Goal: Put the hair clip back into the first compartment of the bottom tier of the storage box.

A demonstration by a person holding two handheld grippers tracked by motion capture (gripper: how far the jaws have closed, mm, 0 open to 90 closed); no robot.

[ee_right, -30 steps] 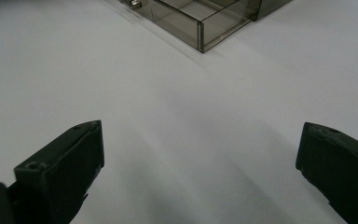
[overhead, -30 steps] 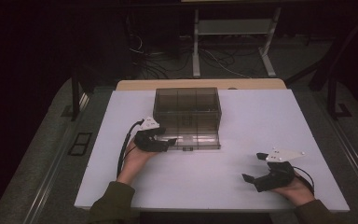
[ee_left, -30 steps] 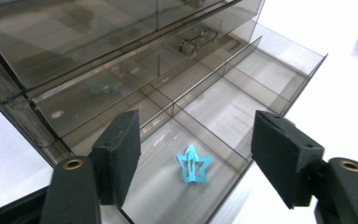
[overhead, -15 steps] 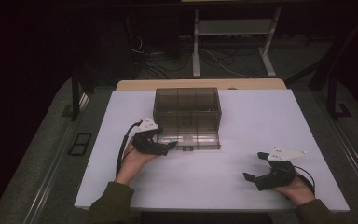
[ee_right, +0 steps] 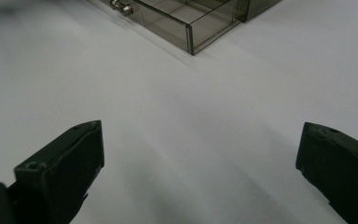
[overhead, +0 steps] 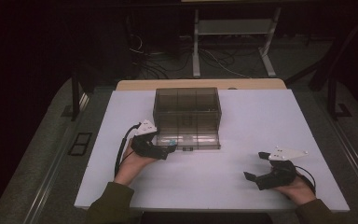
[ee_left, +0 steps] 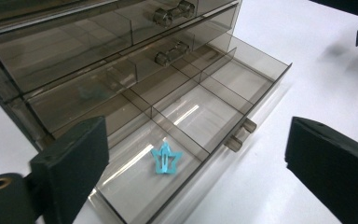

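Lying in the front-left compartment of the pulled-out bottom drawer, a blue star clip sits free. Over it hangs the left claw, jaws wide, holding nothing. On the white bench well apart, the right claw gapes empty.

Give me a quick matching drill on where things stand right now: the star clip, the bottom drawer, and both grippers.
Things:
1. star-shaped blue hair clip
2. bottom drawer
3. left gripper
4. right gripper

States:
A. open, over bare table, away from the organizer
B. pulled out
C. lying in a drawer compartment
D. open, at the drawer's front left corner

Pairs: 1-C, 2-B, 3-D, 4-A
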